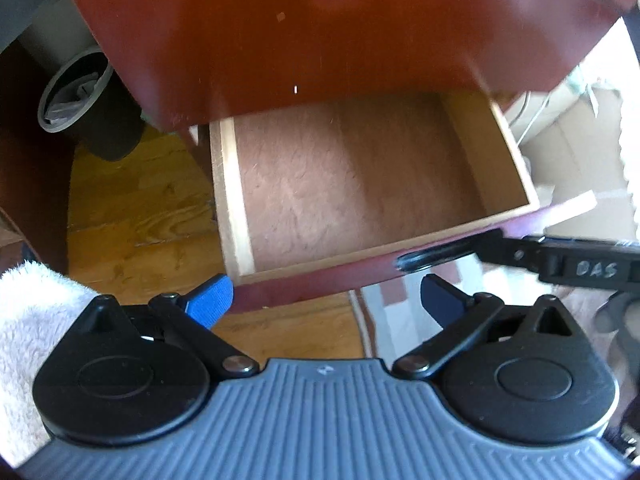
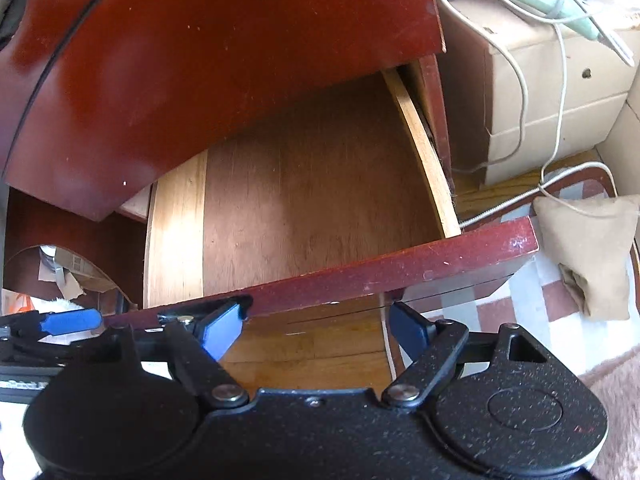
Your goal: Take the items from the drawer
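**Both grippers spread at open drawer front**

Left gripper (image 1: 326, 300) fingers apart, holding nothing, just in front of the drawer (image 1: 236, 216) front edge. Right gripper (image 2: 316, 330) fingers also apart, holding nothing, below the drawer front panel. Drawer pulled out from red-brown cabinet (image 1: 320, 32); only bare wood bottom visible inside. Beige beanbag (image 2: 592, 248) on checkered mat (image 2: 516, 312) right of drawer. Cardboard box (image 2: 552, 92) with cables behind. Bin (image 1: 76, 92) at left.
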`<state>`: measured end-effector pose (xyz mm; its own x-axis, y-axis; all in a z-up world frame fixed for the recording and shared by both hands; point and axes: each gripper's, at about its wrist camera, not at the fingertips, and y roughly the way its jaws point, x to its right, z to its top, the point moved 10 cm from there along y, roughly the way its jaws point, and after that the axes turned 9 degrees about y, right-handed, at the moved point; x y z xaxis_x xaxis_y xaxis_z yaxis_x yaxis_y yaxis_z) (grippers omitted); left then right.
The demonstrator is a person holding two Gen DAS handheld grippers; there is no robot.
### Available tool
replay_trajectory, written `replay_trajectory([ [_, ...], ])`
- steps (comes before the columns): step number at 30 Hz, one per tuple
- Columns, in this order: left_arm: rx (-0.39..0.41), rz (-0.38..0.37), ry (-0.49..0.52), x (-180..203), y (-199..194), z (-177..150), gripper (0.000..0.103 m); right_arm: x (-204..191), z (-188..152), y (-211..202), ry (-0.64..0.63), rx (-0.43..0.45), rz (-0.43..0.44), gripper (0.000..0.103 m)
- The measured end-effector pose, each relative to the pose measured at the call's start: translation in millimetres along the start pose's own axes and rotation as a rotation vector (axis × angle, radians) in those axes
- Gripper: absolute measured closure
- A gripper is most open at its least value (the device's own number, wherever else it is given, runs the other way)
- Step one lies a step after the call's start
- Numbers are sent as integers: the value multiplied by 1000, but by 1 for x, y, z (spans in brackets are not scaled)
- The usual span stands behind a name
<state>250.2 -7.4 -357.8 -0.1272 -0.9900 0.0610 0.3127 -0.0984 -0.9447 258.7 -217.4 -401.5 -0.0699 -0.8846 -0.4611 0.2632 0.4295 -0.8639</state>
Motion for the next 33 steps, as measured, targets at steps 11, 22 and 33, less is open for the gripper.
replay_trajectory([
  [11,132,95,-145,3,10,-4,1,-15,29,25,-180,142,-56,18],
  [22,223,98,-246,-16,28,12,1,-19,47,39,-194,233,-45,17],
  [33,279,111,-222,-15,28,8,0,-31,53,66,-238,291,-114,16],
])
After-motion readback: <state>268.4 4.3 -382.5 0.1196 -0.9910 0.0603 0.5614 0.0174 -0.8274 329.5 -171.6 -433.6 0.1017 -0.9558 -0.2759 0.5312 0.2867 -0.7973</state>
